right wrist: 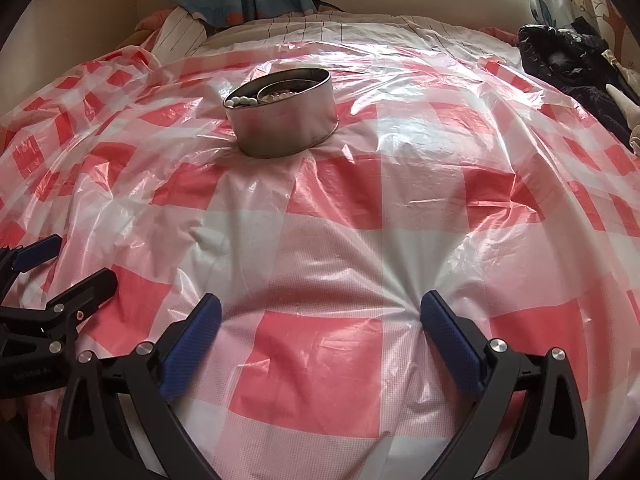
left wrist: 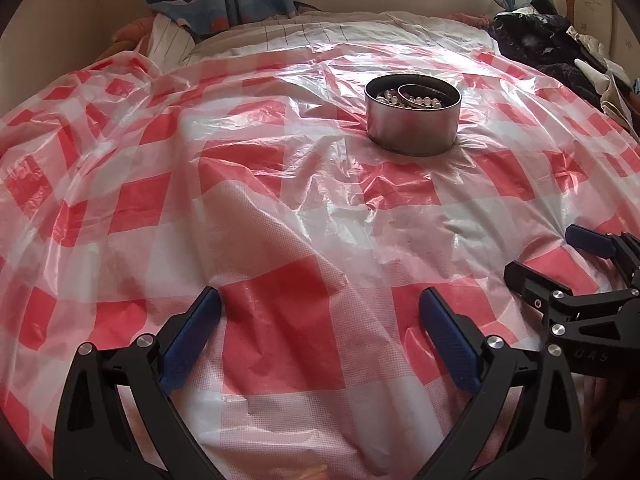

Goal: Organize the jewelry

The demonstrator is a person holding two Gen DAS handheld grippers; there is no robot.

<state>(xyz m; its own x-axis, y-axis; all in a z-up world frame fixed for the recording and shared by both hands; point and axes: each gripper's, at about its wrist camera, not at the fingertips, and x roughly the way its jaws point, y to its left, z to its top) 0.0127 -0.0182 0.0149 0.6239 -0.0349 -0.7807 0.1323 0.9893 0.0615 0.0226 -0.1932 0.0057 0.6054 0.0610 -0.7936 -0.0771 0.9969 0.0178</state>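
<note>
**Tin loaded, both grippers idle**

Apparently nothing is in hand right now. Left gripper (left wrist: 320,306) spread wide, holding nothing, low over the near edge of the bed. Right gripper (right wrist: 320,312) likewise spread and holding nothing, just beside the left one; each shows at the side of the other's view.

Round metal tin (left wrist: 413,120) stands upright on the red-checked plastic sheet (left wrist: 280,240) covering the bed, toward the far side, well apart from both grippers. Mouth faces up, no lid seen. It sinks slightly into the soft bedding, puckering the sheet around its base.

Inside: a string of pale beads (left wrist: 390,98) and a ring-shaped bangle (left wrist: 420,96), coiled to fit the round wall. Beads heap against the left rim in the right view (right wrist: 242,101). No long axis to speak of; coils lie roughly flat.

Judgement: jewelry looks gathered already; no loose pieces seen on the sheet. Dark clothes (left wrist: 552,48) lie at the far right corner.
</note>
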